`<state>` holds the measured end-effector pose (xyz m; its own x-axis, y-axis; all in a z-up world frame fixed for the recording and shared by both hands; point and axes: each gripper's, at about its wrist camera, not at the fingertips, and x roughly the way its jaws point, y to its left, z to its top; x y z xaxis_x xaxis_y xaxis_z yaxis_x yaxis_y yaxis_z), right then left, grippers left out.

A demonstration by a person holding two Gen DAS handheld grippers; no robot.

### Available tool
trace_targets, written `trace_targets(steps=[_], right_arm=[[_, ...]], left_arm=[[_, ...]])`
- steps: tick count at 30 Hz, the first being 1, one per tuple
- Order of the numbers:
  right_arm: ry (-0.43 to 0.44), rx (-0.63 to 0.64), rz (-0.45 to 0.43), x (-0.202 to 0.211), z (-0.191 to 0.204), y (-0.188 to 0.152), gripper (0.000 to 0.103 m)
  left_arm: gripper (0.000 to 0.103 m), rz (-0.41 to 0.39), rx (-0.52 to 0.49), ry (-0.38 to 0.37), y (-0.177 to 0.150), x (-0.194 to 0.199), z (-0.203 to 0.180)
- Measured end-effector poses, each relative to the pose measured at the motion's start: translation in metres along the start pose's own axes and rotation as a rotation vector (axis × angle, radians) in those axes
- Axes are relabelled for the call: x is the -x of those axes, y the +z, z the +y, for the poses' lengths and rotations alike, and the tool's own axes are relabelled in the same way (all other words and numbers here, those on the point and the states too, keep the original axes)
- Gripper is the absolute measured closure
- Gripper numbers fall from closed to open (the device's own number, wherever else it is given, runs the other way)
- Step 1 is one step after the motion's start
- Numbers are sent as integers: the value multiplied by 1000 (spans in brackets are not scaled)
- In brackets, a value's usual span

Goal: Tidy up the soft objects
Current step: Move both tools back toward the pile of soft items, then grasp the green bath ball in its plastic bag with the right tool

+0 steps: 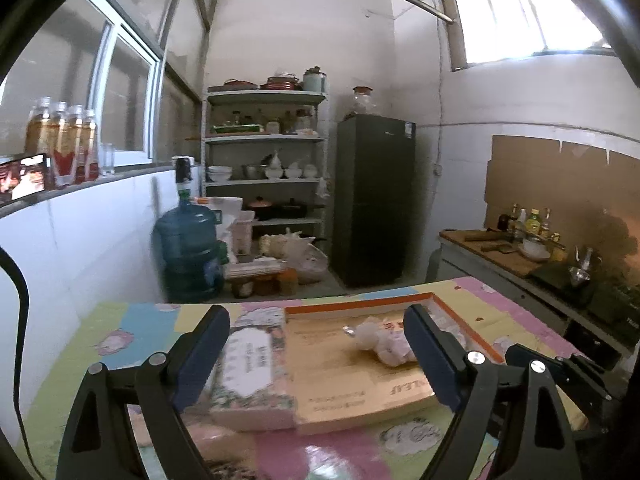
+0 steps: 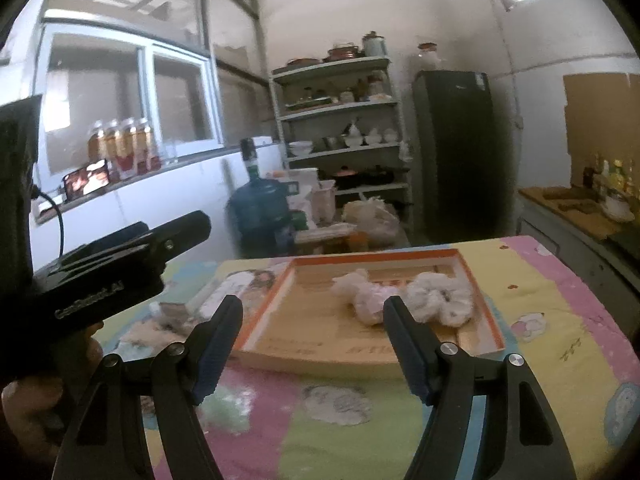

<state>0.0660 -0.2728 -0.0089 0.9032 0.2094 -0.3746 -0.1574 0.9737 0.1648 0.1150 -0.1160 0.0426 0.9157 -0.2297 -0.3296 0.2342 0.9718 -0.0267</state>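
Both grippers hang above the near end of the table (image 2: pixel 560 320), which wears a pastel cartoon-print cover, and both are angled slightly down. Right gripper (image 2: pixel 312 344): jaws wide, nothing between the pads. Left gripper (image 1: pixel 316 356): also spread wide and empty; in the right wrist view its body sits at 9 o'clock, gripped by a hand (image 2: pixel 36 396) that is cut off at the frame edge. Past the fingertips lies a shallow orange-rimmed cardboard tray (image 2: pixel 486 316), long axis running roughly 9-to-3 across the table. In it, a pale pink plush toy (image 2: pixel 362 300) lies on its side, long axis from about 10 to 4 o'clock in the right wrist view, the end with a small metal ring toward 10 as seen by the left wrist camera; the right finger hides its 4 o'clock end. Touching it at 3 o'clock is a white fluffy scrunchie-like ring (image 2: pixel 440 300), flat, no clear axis. Outside the tray at 9 o'clock is a printed tissue pack (image 1: pixel 248 372), long axis 6-to-12, just beside the tray wall. More soft stuff at 8 o'clock is too blurred to identify. Farther off at 12: blue water jug (image 2: pixel 260 208), shelf rack (image 2: pixel 340 120), dark fridge (image 2: pixel 456 152).
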Motion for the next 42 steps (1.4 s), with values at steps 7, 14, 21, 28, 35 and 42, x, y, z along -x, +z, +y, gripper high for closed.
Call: trace_targets(steps=[7, 14, 21, 28, 35, 42], right_arm=[[60, 11, 21, 3, 41, -13, 29], [94, 19, 42, 1, 69, -25, 29], [107, 41, 63, -1, 89, -37, 29], [113, 62, 81, -6, 99, -45, 29], [109, 73, 103, -12, 105, -54, 29], [67, 84, 180, -29, 100, -82, 28]], left_arm=[[14, -2, 13, 63, -18, 25, 37], [14, -1, 24, 105, -35, 48, 69], [14, 2, 47, 144, -51, 63, 96], [14, 20, 67, 169, -61, 69, 114], [14, 37, 92, 154, -76, 75, 135], [14, 45, 152, 132, -96, 83, 161]])
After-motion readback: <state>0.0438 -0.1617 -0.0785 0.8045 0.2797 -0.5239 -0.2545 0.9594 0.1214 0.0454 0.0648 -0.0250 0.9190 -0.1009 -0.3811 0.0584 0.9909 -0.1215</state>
